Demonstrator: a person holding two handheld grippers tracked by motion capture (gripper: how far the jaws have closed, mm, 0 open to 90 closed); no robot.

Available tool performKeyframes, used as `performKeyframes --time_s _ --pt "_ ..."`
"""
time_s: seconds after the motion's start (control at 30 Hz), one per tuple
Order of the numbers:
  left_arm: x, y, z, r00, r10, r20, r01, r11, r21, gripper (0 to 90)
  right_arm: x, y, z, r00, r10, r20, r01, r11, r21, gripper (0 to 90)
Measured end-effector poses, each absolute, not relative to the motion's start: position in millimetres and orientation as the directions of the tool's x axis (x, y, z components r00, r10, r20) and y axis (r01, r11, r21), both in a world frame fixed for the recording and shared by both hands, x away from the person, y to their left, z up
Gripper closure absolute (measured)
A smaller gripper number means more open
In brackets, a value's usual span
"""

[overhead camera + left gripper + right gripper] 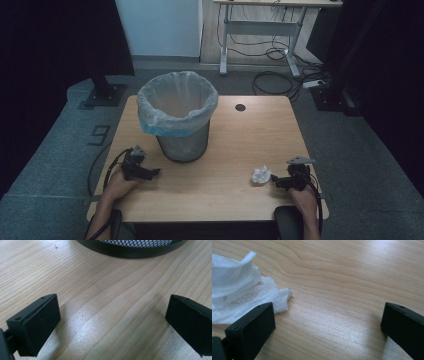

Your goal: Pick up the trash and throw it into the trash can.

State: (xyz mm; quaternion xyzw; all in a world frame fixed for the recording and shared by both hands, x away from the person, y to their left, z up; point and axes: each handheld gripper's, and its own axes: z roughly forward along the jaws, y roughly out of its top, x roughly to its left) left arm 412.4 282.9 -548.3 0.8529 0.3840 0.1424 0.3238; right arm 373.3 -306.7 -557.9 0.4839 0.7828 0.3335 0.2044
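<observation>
A black mesh waste bin (181, 127) lined with a clear plastic bag stands on the wooden table (240, 135), left of centre. A crumpled white tissue (261, 174) lies near the table's front right. My right gripper (279, 182) rests just right of it, open, with nothing between its jaws; in the right gripper view the tissue (242, 297) lies beside the left jaw. My left gripper (152, 172) sits on the table at the front left, open and empty, pointing toward the bin's base (132, 250).
A small dark round hole (240, 107) marks the table's far side. Beyond the table are a desk frame with cables (272, 47) on the floor and a black stand (102, 90) at the left. Bare wood spans the space between the grippers.
</observation>
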Motion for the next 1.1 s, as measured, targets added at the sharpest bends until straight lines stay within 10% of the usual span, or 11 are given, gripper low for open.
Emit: performKeyframes --time_s 1.1 --pt "415 281 -548 0.665 0.747 -0.005 0.562 -0.496 0.662 0.0 354 -300 -535 -0.508 0.861 0.03 0.596 0.326 0.733 4.7"
